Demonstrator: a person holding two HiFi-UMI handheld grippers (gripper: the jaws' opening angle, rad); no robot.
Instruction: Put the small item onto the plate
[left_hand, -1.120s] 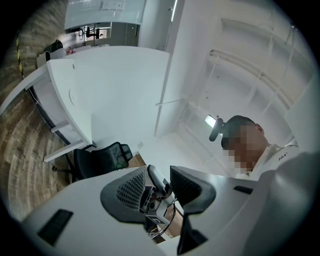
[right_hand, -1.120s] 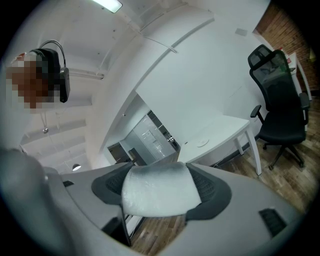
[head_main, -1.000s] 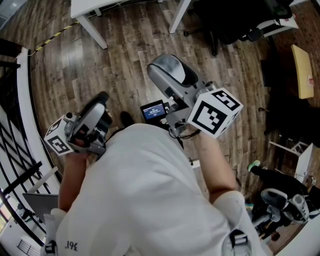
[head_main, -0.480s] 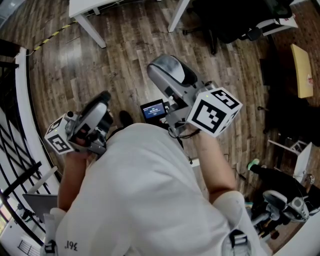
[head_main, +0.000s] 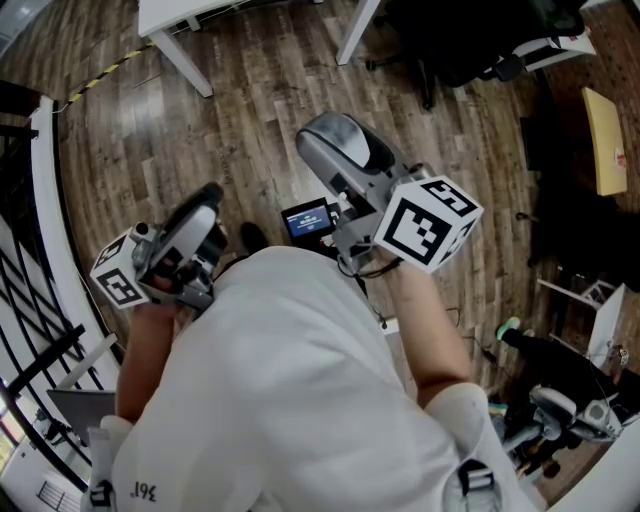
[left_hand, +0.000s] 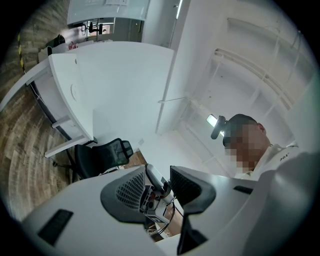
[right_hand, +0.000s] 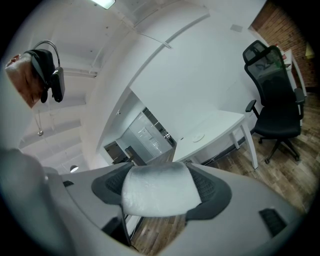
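White item (right_hand: 156, 189) in right hand-held gripper (right_hand: 161, 196)

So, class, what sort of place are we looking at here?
Most likely an office or lab workroom: there is a white desk, a black swivel chair near it, and a wood-plank floor.

the wooden floor (head_main: 250, 90) carries everything here. ahead of the right gripper (head_main: 338, 135) a white table (head_main: 180, 15) and a black office chair (head_main: 470, 50) stand on it. a yellow-black tape strip (head_main: 105, 72) lies on the boards, well ahead of the left gripper (head_main: 203, 200).
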